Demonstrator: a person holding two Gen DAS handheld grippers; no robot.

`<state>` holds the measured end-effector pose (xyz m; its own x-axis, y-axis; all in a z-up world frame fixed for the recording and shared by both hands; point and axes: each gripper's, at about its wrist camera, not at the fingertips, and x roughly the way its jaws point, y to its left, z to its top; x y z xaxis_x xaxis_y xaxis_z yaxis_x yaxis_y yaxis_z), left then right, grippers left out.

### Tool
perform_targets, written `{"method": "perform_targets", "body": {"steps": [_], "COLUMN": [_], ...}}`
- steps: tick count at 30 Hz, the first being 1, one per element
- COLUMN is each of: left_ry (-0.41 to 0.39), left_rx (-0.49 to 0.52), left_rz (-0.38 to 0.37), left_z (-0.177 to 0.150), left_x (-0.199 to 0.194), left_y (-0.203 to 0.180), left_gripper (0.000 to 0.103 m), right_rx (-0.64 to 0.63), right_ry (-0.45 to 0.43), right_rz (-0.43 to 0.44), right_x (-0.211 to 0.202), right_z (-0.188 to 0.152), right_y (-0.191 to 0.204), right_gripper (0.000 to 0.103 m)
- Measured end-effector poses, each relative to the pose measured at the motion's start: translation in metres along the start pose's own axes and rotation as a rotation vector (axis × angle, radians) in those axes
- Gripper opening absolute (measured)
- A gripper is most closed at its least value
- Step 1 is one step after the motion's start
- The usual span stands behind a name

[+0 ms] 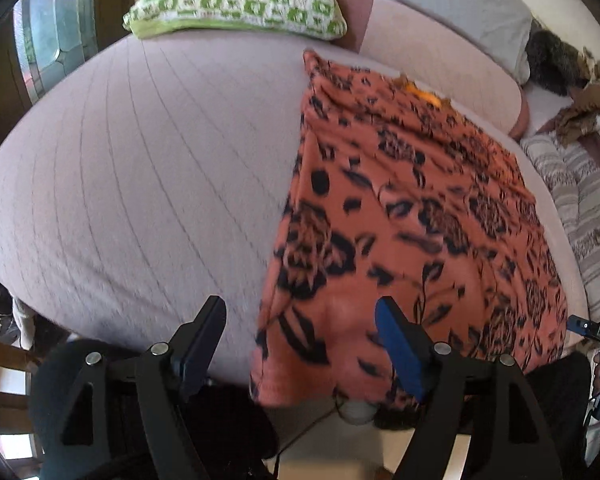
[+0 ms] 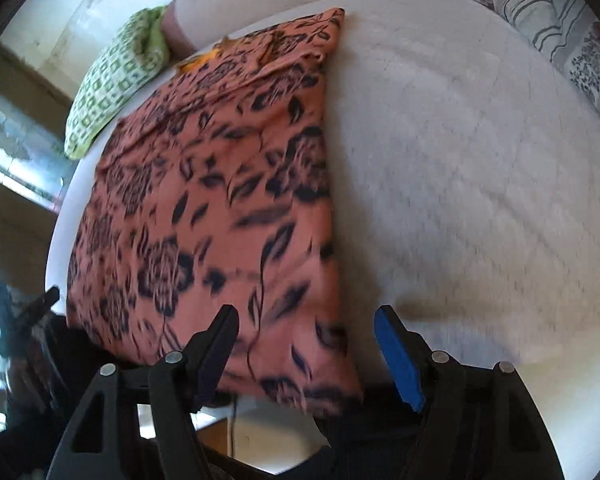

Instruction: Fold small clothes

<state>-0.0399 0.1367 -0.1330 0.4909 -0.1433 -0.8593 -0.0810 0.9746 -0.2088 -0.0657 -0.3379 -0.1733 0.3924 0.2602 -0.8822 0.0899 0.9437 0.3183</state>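
Orange floral garment [image 1: 412, 216] being displayed flat on pale bed [image 1: 140, 168], left gripper [image 1: 300, 332] being held open and empty at lower frame, right gripper [image 2: 304, 340] likewise open, green checked cushion [image 1: 236, 0] being kept at upper left.

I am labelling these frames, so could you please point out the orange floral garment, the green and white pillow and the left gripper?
orange floral garment [image 1: 412, 216]: left wrist view, middle of the cloth.
green and white pillow [image 1: 240, 0]: left wrist view, centre of its patterned top.
left gripper [image 1: 300, 344]: left wrist view, midway between its open fingertips.

both wrist views look steeply down, close over the bed [image 1: 140, 160], sharing the orange floral cloth [image 1: 400, 220].
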Motion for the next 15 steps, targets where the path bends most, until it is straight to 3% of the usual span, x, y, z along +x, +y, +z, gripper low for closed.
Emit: {"method": "perform_targets", "body": {"steps": [9,13,15], "left_ry": [0.042,0.098,0.091], "left_rx": [-0.021,-0.017,-0.014], "left_rz": [0.030,0.042,0.045], "left_z": [-0.017,-0.018,-0.017], "left_x": [0.011,0.026,0.023], "left_y": [0.003,0.003,0.003], "left_gripper": [0.077,0.076,0.049], "right_rx": [0.012,0.052,0.051], "right_ry": [0.006,0.010,0.015], "right_rz": [0.012,0.013,0.010], "right_x": [0.001,0.012,0.014], "right_z": [-0.016,-0.014,-0.016], "right_y": [0.007,0.008,0.010], "right_gripper": [0.073,0.073,0.067]}}
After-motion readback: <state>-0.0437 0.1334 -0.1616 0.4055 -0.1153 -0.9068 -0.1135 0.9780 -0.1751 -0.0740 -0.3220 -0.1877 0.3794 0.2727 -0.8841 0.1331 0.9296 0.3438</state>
